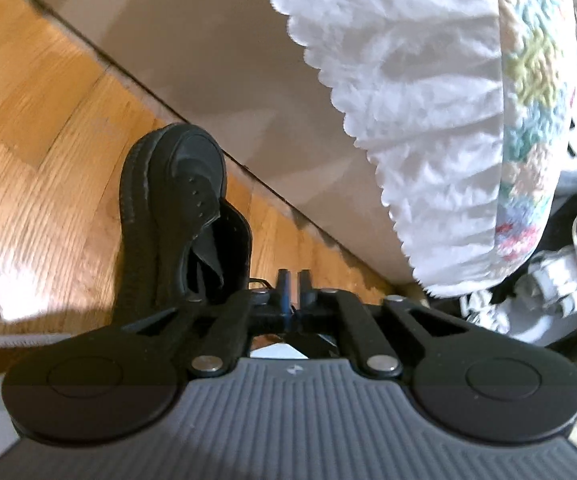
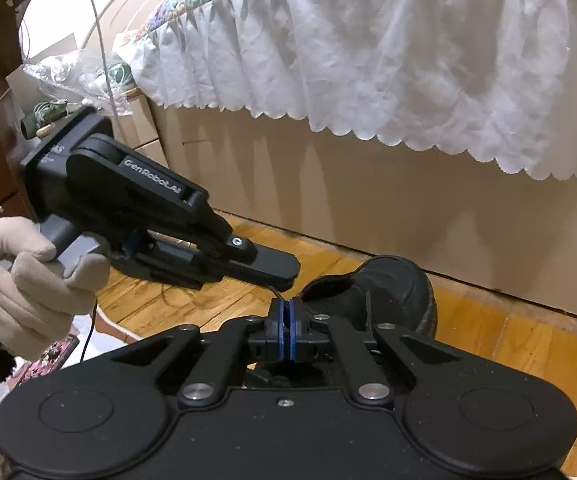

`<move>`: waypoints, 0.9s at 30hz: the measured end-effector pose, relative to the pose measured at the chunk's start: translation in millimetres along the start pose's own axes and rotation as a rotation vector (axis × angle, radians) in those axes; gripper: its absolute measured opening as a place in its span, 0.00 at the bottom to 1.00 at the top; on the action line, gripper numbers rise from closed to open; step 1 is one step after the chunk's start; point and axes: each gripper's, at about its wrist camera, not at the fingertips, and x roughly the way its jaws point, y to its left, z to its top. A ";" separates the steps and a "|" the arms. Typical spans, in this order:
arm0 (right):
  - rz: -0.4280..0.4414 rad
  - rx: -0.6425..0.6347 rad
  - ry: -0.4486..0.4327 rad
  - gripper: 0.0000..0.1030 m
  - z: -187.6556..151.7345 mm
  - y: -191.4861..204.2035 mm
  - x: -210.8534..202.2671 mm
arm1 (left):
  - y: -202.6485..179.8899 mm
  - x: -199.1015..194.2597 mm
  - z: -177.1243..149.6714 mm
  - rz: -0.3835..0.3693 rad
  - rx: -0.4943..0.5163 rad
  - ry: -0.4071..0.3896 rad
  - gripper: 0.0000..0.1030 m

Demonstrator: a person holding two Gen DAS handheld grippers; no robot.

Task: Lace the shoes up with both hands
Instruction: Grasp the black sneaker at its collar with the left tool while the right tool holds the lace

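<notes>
1. Since both tongs sit nearly pressed together, I start there: my right gripper [image 2: 287, 322] has its blue pads almost touching, with a thin black lace [image 2: 277, 294] running up from between them, so I judge it is pinching the lace end.
2. My left gripper [image 1: 293, 280] also shows only a narrow gap; whether it grips the lace I cannot tell.
3. In the right view the left gripper's tip hangs just above the right one, held by a gloved hand [image 2: 28, 280].
4. The black shoe [image 1: 176, 208] lies on the wooden floor [image 1: 40, 120] beside the bed skirt [image 2: 368, 80], eyelets empty.
5. The lace looks thin, limp and slippery, so I would hold it near the stiff tip.
6. The shoe seems light and may slide; its flaps look soft.
</notes>
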 end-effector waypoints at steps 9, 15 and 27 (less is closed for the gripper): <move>-0.005 0.022 0.000 0.04 -4.8 1.6 2.5 | 20.3 3.4 -5.8 -0.041 -0.130 -0.001 0.04; -0.030 0.027 0.007 0.04 -6.9 1.6 3.9 | 25.0 7.0 -8.5 -0.070 -0.188 0.012 0.04; -0.014 -0.012 0.010 0.07 -13.0 6.7 3.0 | 22.6 13.3 -14.8 -0.055 -0.142 0.046 0.01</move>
